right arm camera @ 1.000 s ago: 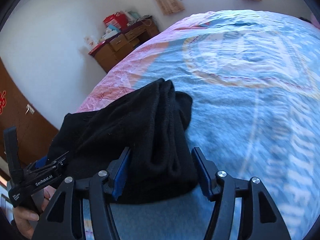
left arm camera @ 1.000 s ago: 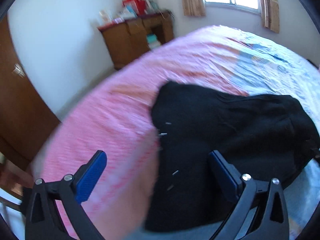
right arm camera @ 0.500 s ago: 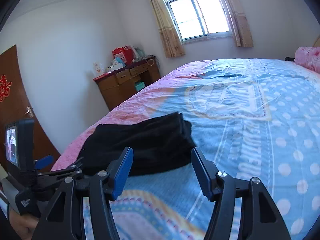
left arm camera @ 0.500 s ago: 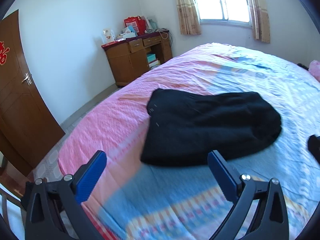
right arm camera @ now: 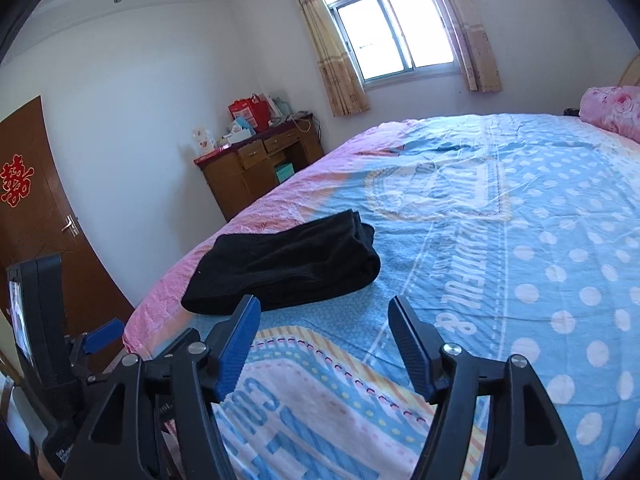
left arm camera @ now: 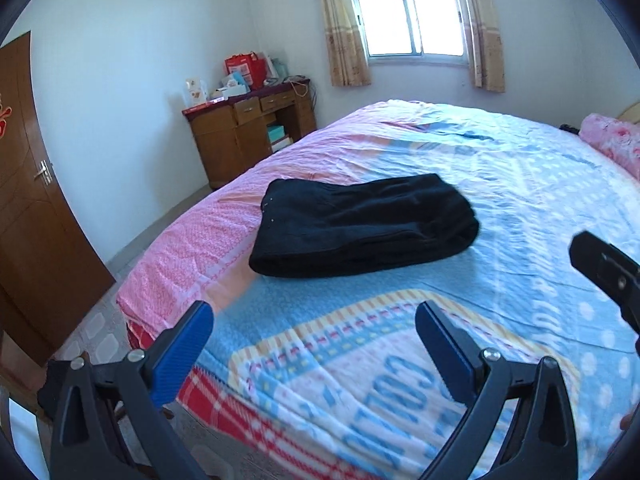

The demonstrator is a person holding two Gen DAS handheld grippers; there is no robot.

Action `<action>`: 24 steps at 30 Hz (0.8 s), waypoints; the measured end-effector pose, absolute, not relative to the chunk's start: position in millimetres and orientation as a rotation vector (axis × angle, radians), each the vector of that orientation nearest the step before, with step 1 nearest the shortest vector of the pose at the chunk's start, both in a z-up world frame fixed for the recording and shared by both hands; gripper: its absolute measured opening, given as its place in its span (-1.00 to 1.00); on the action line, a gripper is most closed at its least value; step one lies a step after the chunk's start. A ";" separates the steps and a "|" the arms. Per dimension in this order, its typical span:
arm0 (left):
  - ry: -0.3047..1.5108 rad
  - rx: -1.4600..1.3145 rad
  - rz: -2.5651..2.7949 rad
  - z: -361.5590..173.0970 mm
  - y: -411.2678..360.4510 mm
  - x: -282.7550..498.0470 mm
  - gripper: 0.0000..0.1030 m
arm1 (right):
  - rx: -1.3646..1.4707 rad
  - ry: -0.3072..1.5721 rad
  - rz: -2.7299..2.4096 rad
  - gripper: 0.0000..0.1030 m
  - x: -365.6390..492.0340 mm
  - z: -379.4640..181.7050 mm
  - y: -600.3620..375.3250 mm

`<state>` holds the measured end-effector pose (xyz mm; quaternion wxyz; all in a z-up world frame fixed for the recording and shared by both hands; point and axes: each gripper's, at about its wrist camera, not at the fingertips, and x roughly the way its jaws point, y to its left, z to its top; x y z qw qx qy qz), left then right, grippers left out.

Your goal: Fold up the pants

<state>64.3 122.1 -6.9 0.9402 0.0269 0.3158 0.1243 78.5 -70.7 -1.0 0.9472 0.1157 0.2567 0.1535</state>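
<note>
Left wrist view shows the black pants (left arm camera: 362, 226) lying as a compact folded bundle on the bed (left arm camera: 520, 184), near its pink edge toward the door side, with nothing touching them. The left gripper (left arm camera: 310, 344) hangs above the near corner of the bed, well apart from the bundle, its blue fingers (left arm camera: 182, 354) spread wide and empty. In the right wrist view the right gripper (right arm camera: 324, 340) is likewise clear of the cloth, fingers (right arm camera: 236, 346) wide with nothing between them.

Judging from how the pants lie, the folding looks finished or nearly so. If a last tidy is wanted, it would be best to come in low and flat, press the thick rounded end (right arm camera: 366, 258) down lightly and square the loose layers, without pinching deep enough to drag the stack apart.

Around the bed stand a wooden desk (left arm camera: 248, 136) loaded with boxes and a red bag (left arm camera: 246, 70) against the wall, a brown door (right arm camera: 44, 216), a curtained window (left arm camera: 412, 12) and a pink pillow (right arm camera: 612, 112) at the far side. None of these is close to the bundle; the only crowding is the two grippers near each other.
</note>
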 end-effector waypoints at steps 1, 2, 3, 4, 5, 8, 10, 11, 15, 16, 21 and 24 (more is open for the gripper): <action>0.645 0.044 0.246 -4.5 122.1 60.0 1.00 | 0.238 0.511 0.310 0.40 72.3 3.9 -70.4; 0.642 0.028 0.241 -0.4 123.2 54.6 1.00 | 0.236 0.499 0.309 0.40 66.9 8.1 -69.6; 0.633 0.018 0.242 2.9 124.5 49.8 1.00 | 0.231 0.487 0.309 0.41 62.2 11.8 -68.4; 0.623 0.013 0.244 5.3 124.8 45.3 1.00 | 0.220 0.478 0.306 0.41 57.8 15.1 -66.0; 0.609 0.005 0.253 9.2 126.5 40.8 1.00 | 0.196 0.469 0.294 0.41 51.7 19.2 -62.4; 0.581 -0.001 0.272 16.4 128.9 31.8 1.00 | 0.146 0.441 0.259 0.42 37.1 28.9 -55.0; 0.550 0.014 0.279 22.7 128.1 26.3 1.00 | 0.128 0.406 0.239 0.42 24.4 37.4 -54.2; 0.538 0.025 0.285 25.2 126.9 23.3 1.00 | 0.120 0.381 0.222 0.43 16.8 42.6 -54.4; 0.490 0.047 0.298 36.7 121.8 14.0 1.00 | 0.079 0.300 0.224 0.46 -8.2 62.7 -52.4; 0.477 0.049 0.297 39.9 120.7 10.9 1.00 | 0.078 0.274 0.224 0.46 -15.5 67.9 -53.1; 0.432 0.062 0.313 48.5 115.8 1.0 1.00 | 0.114 0.204 0.219 0.57 -31.3 85.3 -59.6; 0.449 0.069 0.308 46.6 115.8 3.3 1.00 | 0.133 0.203 0.214 0.57 -31.7 86.2 -62.8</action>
